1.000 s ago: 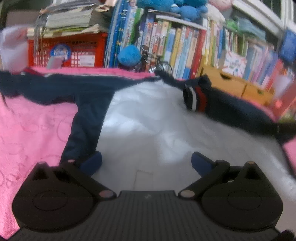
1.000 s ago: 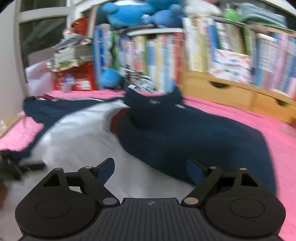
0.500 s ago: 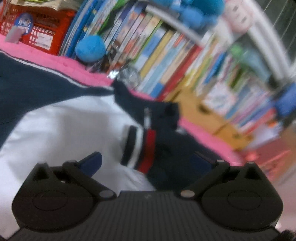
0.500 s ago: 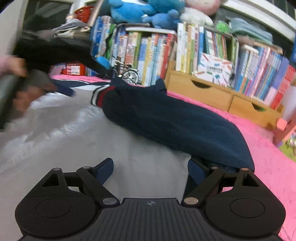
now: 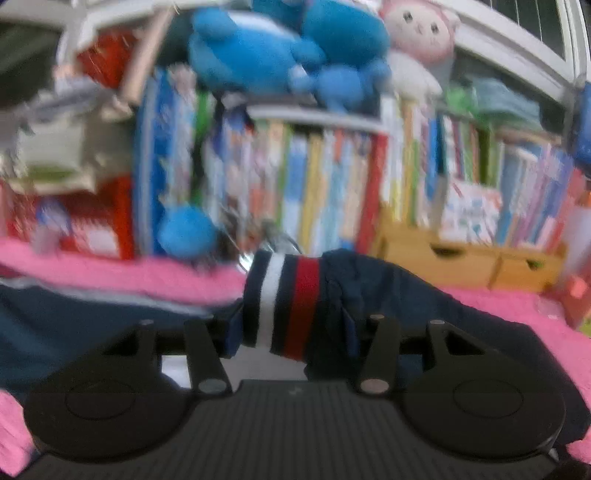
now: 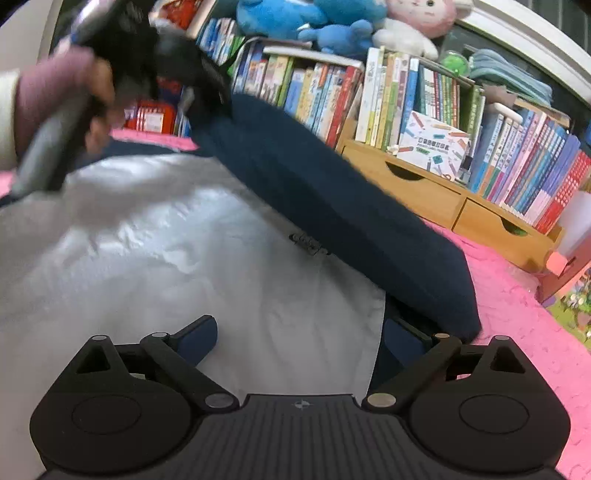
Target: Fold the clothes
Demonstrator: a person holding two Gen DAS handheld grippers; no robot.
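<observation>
Jacket [image 6: 155, 266], white body w/ navy sleeves, lay spread on pink bedspread [image 6: 517, 314], filling most of rt wrist view from 9 to 3 o'clock. Navy sleeve [image 6: 332, 206] ran lifted from approx 4 o'clock up to 11 o'clock, raised at far end by L gripper [image 5: 291, 332]. In L wrist view, striped cuff [image 5: 284, 302] (navy/white/red bands) sat pinched between blue pads [image 5: 232, 332], jaws narrowed onto it, cuff upright at frame centre. R gripper [image 6: 299, 339] hovered low over white front panel, jaws spread wide, nothing between them; R pad at approx 4 o'clock just beside sleeve's shoulder end. Person's hand [image 6: 55, 99] seen at 10 o'clock in rt view, blurred. Bookshelf [image 6: 406, 92] w/ plush toys [image 6: 314, 18] on top across 12 to 2 o'clock behind bed.
</observation>
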